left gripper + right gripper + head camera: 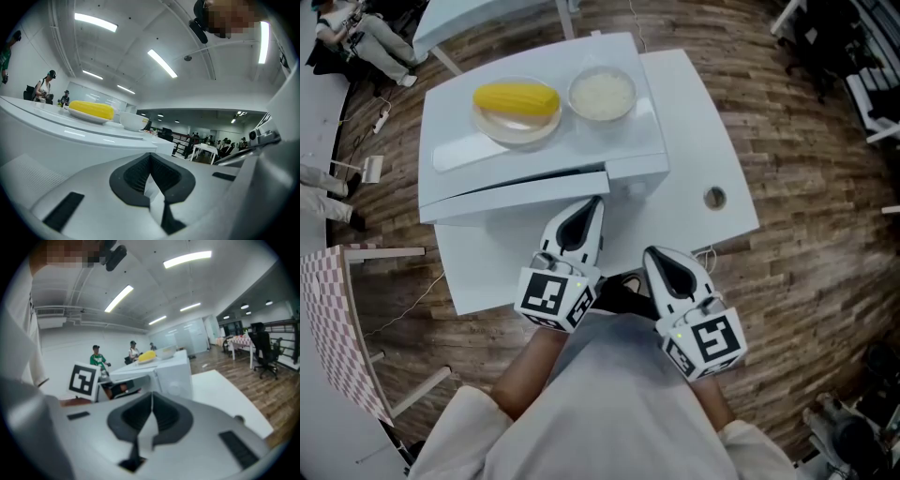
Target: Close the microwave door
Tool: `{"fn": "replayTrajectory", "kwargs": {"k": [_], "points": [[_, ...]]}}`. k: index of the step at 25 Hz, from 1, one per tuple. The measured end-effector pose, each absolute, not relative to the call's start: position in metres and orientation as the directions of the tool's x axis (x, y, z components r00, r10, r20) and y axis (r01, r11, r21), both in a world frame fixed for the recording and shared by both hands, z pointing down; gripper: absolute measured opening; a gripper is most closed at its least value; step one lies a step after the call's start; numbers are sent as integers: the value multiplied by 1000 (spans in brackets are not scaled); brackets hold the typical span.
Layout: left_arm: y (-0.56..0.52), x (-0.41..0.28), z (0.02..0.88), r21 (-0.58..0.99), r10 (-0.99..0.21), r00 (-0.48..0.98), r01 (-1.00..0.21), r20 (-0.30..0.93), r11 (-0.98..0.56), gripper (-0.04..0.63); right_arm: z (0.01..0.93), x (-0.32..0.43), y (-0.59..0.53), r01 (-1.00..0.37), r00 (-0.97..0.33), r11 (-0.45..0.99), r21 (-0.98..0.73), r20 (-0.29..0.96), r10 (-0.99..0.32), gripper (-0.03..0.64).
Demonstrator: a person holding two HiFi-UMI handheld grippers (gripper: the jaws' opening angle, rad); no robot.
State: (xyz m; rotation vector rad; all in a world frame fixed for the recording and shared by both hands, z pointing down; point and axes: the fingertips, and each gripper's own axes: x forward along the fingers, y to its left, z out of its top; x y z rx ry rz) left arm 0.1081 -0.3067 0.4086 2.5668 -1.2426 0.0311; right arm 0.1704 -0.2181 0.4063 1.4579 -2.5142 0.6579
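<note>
A white microwave (628, 164) stands on a white table (712, 159). Its door (516, 192) hangs ajar, swung out toward me on the left side. In the right gripper view the microwave (176, 376) shows a dark gap behind the door (124, 389). My left gripper (592, 203) is shut and empty, its tip just in front of the door's free end. My right gripper (654, 255) is shut and empty too, lower and to the right, apart from the microwave. The left gripper view shows the shut left gripper (150, 157) under the door's white face (70, 145).
On the microwave's top sit a plate with a yellow corn cob (517, 99) and a bowl of rice (602, 93). The table has a round cable hole (714, 198). A checked table (333, 319) stands at the left, and people sit at the far left.
</note>
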Motion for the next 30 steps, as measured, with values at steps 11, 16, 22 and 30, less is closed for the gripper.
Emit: {"fn": "replayTrajectory", "kwargs": {"k": [11, 16, 22, 30], "points": [[-313, 110, 408, 239, -769, 623, -776, 146, -583, 18, 409, 169, -226, -853, -515, 425, -304, 351, -782, 23], [-315, 117, 407, 232, -762, 630, -771, 147, -593, 17, 412, 164, -230, -847, -525, 430, -314, 356, -773, 23], [-325, 131, 399, 204, -729, 670, -740, 141, -641, 18, 413, 164, -231, -851, -518, 421, -314, 365, -774, 23], [-322, 128, 401, 265, -740, 659, -743, 133, -614, 18, 406, 168, -237, -857, -505, 413, -308, 344, -791, 23]]}}
